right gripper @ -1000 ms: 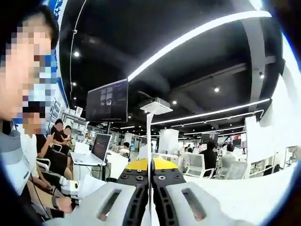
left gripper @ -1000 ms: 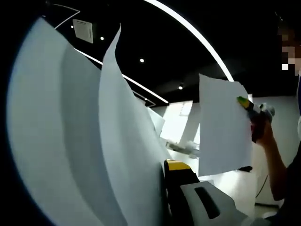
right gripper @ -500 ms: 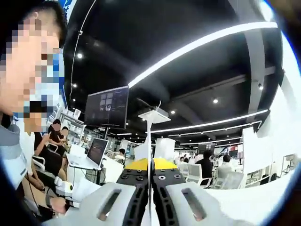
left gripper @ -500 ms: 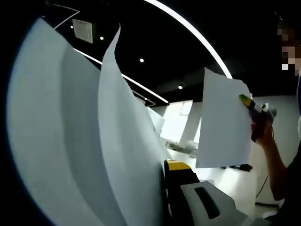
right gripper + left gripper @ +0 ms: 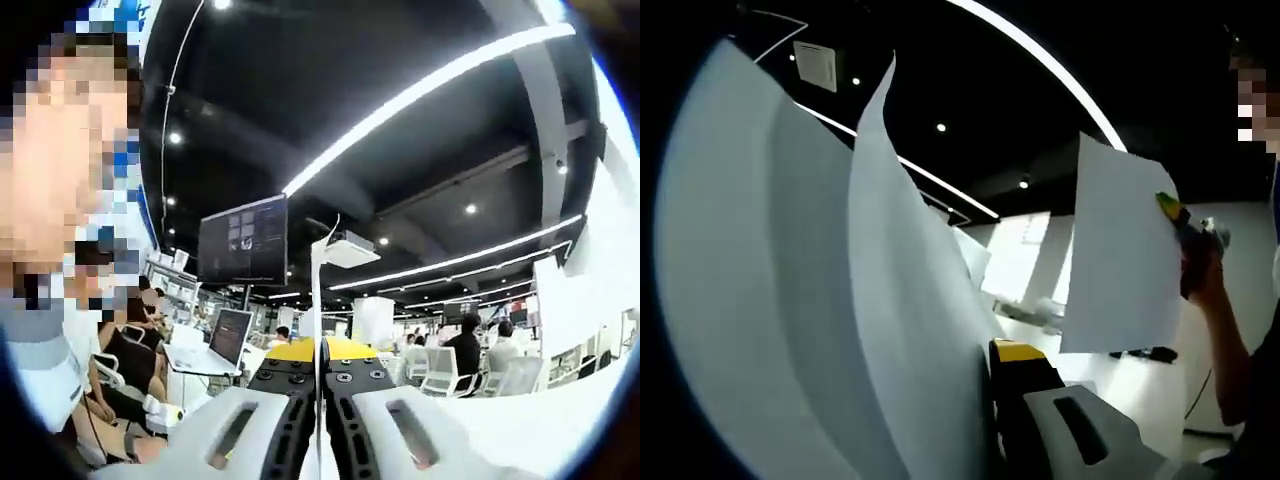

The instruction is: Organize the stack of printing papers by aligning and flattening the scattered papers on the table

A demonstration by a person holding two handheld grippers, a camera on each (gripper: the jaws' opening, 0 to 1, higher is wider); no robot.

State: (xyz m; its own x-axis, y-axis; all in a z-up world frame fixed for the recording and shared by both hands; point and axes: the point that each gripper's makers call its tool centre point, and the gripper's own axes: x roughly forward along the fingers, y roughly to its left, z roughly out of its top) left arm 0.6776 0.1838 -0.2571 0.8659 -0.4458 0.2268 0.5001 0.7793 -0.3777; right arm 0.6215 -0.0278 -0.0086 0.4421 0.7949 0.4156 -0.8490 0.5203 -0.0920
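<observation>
2 claws are clamped on raised papers: left claw (image 5: 992,385) on curled sheets (image 5: 810,300), right claw (image 5: 320,375) on 1 sheet (image 5: 318,300). Loosened grips could drop them misaligned.

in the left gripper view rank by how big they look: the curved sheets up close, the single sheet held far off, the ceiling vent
1. curved sheets, largest, though nearness to the camera inflates them
2. single sheet in the right gripper
3. ceiling vent

Paper sheets (image 5: 820,300) white, matt, smooth; right gripper (image 5: 321,352) grey matt plastic, yellow tips, clamping sheet edge.
</observation>
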